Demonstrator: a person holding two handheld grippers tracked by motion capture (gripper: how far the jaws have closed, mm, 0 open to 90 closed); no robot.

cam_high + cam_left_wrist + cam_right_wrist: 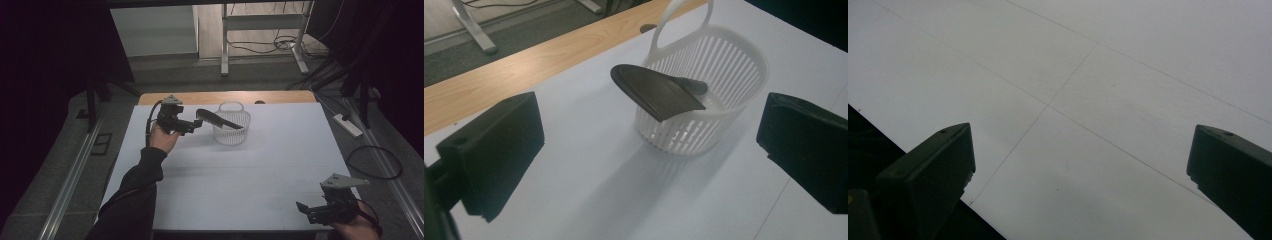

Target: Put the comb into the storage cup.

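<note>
A white slatted basket (231,127) (729,85) with a loop handle stands on the white table top toward the back. A flat black paddle-shaped object (214,118) (659,91) leans across its rim, its wide end sticking out to the left and its narrow end down inside. My left gripper (192,126) (649,160) is open just left of the basket, apart from the black object, nothing between its jaws. My right gripper (306,211) (1078,175) is open low over the table's front right corner, holding nothing.
The white table top (240,170) has bare room between the two grippers. A wooden strip (225,97) (524,70) runs along its far edge. Beyond it are a metal frame's legs (225,55) and cables on the floor; a power strip (347,125) lies at the right.
</note>
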